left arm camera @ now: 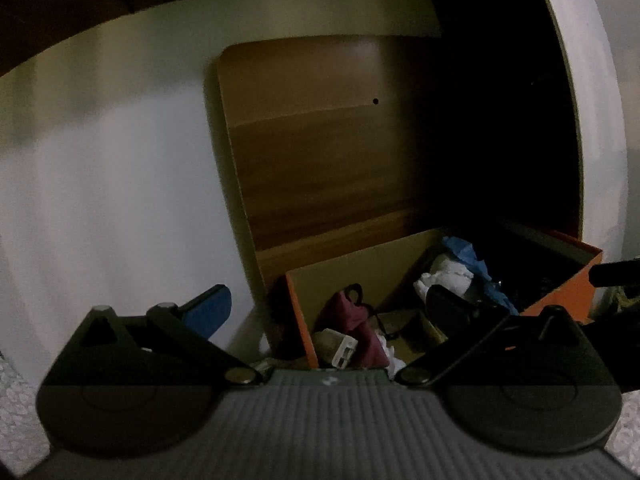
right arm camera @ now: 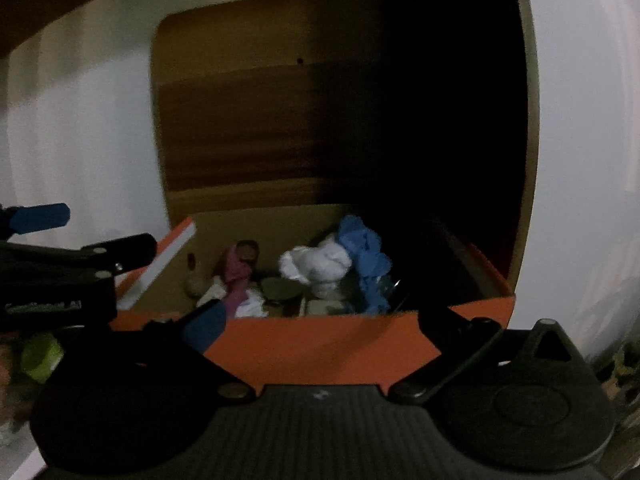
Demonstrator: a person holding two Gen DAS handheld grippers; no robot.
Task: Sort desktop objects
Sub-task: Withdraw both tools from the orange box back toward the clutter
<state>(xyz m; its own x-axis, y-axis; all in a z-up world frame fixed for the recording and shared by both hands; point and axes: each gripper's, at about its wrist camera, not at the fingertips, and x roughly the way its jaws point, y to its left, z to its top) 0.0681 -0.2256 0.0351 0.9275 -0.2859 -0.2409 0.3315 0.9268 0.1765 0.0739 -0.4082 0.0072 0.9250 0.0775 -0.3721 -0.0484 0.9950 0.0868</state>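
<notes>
Dim light falls over a wooden cabinet recess (right arm camera: 248, 120) with a smooth brown back panel, flanked by pale walls and a curved white edge on the right.

Nearest, the right tongs (right arm camera: 320, 320) stand spread as wide as they go, nothing between them; one finger carries a blue pad (right arm camera: 206, 326), the other is plain black. Just past them sits an orange cardboard box (right arm camera: 320, 344), its front wall matte and its inside lined in tan.

Off to the left, the left tongs (left arm camera: 320, 312) also stand wide apart and empty, hovering at the box's near corner, with one blue-padded finger (left arm camera: 212, 308) outside the box wall. A lime-green object (right arm camera: 40, 354) lies beneath that tool, too blurred to name.

Inside the box lie the sorted things: a maroon cloth pouch (right arm camera: 238, 276), a small white plastic piece (left arm camera: 344, 350), crumpled white tissue or cloth (right arm camera: 320, 266), and behind it a rumpled blue glove-like bundle (right arm camera: 366, 256). Further right the box sinks into shadow.

No writing can be read anywhere.
</notes>
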